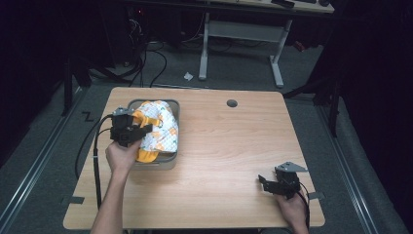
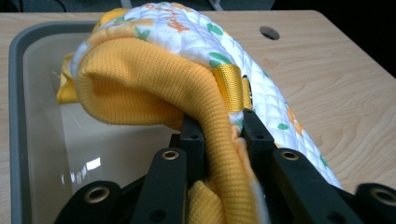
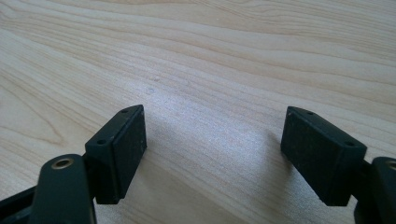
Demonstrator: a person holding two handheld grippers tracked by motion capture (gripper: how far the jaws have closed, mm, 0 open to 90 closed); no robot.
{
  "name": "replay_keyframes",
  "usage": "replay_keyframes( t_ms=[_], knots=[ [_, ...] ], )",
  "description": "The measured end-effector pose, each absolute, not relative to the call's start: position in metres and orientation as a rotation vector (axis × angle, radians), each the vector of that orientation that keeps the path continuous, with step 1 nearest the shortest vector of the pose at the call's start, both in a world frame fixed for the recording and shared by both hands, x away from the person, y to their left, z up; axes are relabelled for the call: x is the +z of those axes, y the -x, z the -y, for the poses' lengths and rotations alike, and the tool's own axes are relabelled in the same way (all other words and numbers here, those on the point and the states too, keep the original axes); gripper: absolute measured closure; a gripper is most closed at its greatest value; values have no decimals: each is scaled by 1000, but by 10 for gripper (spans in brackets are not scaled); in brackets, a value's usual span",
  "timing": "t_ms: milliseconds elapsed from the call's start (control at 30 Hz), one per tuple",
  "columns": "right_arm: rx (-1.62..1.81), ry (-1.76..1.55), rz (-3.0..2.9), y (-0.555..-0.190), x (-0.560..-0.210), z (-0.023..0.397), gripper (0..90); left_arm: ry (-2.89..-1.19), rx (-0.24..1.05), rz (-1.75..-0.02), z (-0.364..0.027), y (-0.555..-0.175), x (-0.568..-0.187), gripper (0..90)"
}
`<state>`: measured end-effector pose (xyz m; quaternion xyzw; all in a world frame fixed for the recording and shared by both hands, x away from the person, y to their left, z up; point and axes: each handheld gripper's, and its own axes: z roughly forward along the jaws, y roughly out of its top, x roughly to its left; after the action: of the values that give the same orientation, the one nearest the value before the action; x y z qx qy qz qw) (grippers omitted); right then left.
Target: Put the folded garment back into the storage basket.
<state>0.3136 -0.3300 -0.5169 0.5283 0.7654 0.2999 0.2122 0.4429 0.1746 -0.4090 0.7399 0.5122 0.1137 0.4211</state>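
Pinching the yellow-lined, quilted white fabric bag [image 2: 187, 70] between its closed fingers [image 2: 192, 140], the left gripper [image 1: 130, 129] holds it draped over the grey plastic bin [image 1: 174, 111] on the wooden desk [image 1: 229, 146], so next it likely lowers and releases, while the right gripper [image 1: 277, 184] rests wide open, empty.

Quilted cloth item [image 2: 196, 42]: white outer face printed with orange and green motifs, plain yellow ribbed knit on the reverse, a yellow webbing loop stitched at one edge; folded and bunched, humped upward; draped over the near right rim of the grey tub [image 2: 14, 116], part inside, part hanging outside toward the surface; its yellow edge pinched between the jaws of the left gripper [image 2: 217, 135]. Grey tub: rectangular, rounded corners, pale glossy interior; stands upright at the far left of the surface, bare floor visible beneath the raised cloth.
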Motion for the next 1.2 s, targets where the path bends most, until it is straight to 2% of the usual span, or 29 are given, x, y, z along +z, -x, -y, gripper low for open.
replay_keyframes(
  t_ms=[333,700,767,867,1000,1200],
  knots=[
    [833,-1467,-2126,-314,-517,330,227,-1930,297,-1334,-169,-457,-425,734],
    [832,-1467,-2125,-314,-517,330,228,-2058,368,-1406,-156,-473,-445,707],
    [832,-1467,-2125,-314,-517,330,227,-2074,378,-1414,-155,-474,-446,665],
    [832,-1467,-2125,-314,-517,330,227,-2115,432,-1477,-153,-478,-448,536],
    [832,-1467,-2125,-314,-517,330,227,-2098,476,-1492,-155,-476,-445,442],
    [832,-1467,-2125,-314,-517,330,227,-1996,497,-1467,-159,-467,-430,398]
  ],
)
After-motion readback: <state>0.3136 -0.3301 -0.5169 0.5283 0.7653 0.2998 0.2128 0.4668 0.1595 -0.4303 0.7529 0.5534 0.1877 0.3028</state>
